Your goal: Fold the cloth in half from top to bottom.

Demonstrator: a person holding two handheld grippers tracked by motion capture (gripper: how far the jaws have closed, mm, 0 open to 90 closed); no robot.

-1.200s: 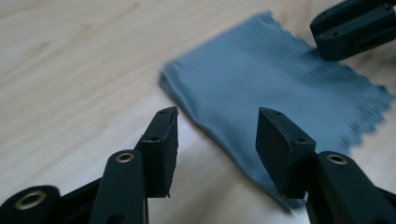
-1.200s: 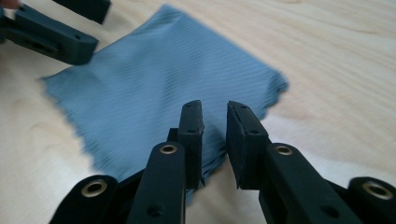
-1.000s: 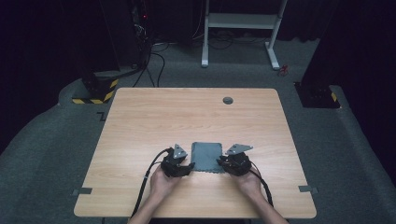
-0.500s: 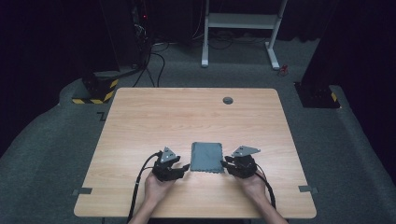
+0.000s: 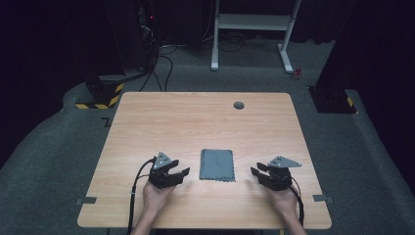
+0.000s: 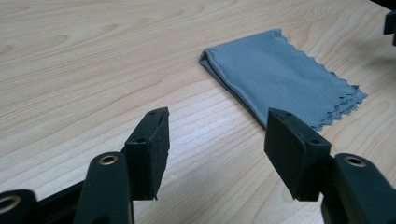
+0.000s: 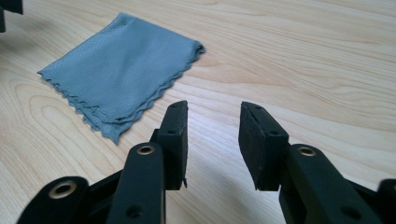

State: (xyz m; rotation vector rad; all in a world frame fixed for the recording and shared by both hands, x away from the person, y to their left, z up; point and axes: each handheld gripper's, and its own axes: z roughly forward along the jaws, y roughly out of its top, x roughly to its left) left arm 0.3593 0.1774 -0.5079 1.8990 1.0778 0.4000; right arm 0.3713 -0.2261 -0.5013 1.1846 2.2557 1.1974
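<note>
Both hand-held grippers, left (image 5: pixel 177 172) and right (image 5: pixel 258 172), released; folded grey cloth (image 5: pixel 217 164) between, untouched.

Folded grey cloth (image 6: pixel 285 84): fine woven weave, matt, pinked zigzag edges. Table (image 5: pixel 161 122): light wood-grain top, smooth, faint satin sheen. Left gripper (image 6: pixel 212 140): black matt plastic jaws, brass-coloured rivets, dull rubbery-looking pads. Right gripper (image 7: pixel 212 135): same black matt plastic, brass-coloured rivets, slightly rough pad faces. Floor (image 5: pixel 58 142): grey carpet, coarse, matt.

Grey carpet floor (image 5: pixel 58 147), dark walls, white desk frame (image 5: pixel 254 22) (far back), wooden table (image 5: pixel 195 122)
</note>
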